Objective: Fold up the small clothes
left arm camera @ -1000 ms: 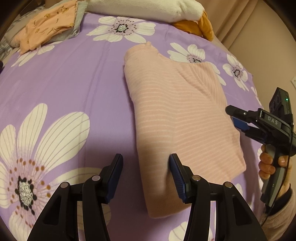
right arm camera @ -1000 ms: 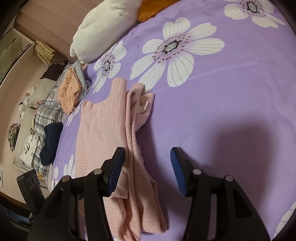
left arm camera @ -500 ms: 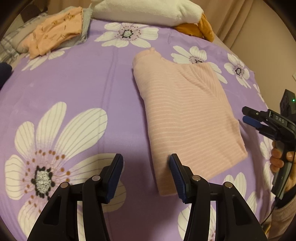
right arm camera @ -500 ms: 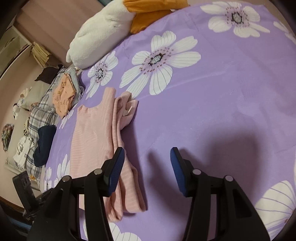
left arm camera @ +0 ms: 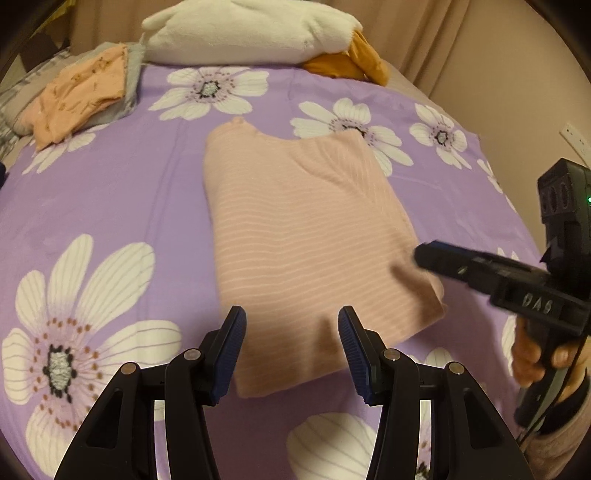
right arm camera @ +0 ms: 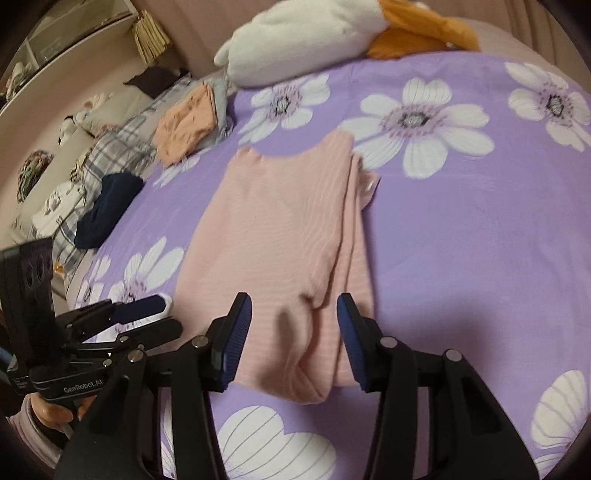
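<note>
The pink striped top lies folded lengthwise on the floral bedspread. The left gripper hovers half-open and empty; the right gripper, empty, is closing. A pinch catching only 1 layer could undo the fold.

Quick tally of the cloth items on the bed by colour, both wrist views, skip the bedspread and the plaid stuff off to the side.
Pink striped garment, folded, mid-bed: 1
Peach printed garment, on the pile at the far left: 1
Grey piece under the peach one: 1
Navy item at the left edge: 1
White plush pillow: 1
Orange cloth beside the pillow: 1
Total: 6
</note>
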A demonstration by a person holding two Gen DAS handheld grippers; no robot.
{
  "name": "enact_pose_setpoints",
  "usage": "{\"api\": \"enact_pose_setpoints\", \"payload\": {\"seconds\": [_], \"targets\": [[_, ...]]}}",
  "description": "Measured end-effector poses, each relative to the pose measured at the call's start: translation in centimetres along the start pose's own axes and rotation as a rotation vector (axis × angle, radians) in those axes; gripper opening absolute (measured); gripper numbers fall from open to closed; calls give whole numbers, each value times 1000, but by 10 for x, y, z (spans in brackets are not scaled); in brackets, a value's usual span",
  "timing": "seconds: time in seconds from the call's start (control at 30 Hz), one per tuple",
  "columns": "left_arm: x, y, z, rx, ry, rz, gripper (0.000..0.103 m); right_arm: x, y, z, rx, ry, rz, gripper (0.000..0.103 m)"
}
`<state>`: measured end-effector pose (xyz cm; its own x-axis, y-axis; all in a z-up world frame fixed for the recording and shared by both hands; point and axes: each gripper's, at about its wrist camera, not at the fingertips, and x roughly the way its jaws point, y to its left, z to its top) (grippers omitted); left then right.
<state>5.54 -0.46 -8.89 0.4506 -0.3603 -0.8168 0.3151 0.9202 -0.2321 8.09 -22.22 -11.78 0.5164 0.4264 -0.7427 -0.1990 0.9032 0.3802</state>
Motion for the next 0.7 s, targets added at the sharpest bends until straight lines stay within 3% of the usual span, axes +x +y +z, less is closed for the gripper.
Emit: {"api": "enact_pose_setpoints", "payload": {"seconds": [0.17,0.7], "targets": [[12,-4,-5,6,30,8,51,19,-8,-11,27,56,-27,43],[12,-4,-18,12,40,15,51,8,-19,-31,87,51,-15,41]]}}
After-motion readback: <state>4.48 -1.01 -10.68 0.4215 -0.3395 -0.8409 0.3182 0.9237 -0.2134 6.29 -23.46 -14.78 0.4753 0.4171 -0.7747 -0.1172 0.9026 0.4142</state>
